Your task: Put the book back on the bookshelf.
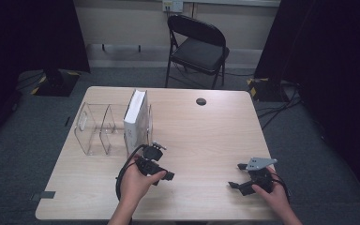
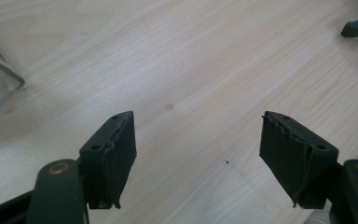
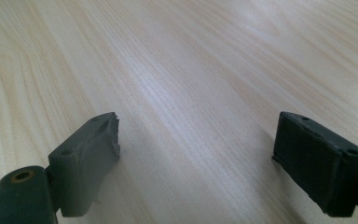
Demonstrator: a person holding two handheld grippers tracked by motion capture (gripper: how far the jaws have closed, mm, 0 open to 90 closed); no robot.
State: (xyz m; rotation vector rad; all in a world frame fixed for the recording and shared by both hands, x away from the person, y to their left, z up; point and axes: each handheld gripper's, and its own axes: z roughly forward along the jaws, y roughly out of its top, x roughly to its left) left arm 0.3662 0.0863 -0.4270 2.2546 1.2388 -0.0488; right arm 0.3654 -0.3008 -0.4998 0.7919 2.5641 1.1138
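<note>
My left hand-held gripper [image 1: 161, 164] hangs parted and empty just beside the white book [image 1: 136, 121] (standing in its clear rack [image 1: 93, 129]); my right hand-held gripper [image 1: 238, 176] gapes empty over the counter [image 1: 206, 136].

The counter [image 1: 206, 136] is pale wood with a fine streaked grain. The book [image 1: 136, 119] standing in the clear, colourless organiser [image 1: 96, 129] is white. Both the left hand-held gripper [image 1: 161, 171] and the right hand-held gripper [image 1: 238, 176] are black, the right one topped by a grey plate. The folding chair [image 1: 198, 47] is black; the carpet [image 1: 28, 154] is grey.
</note>
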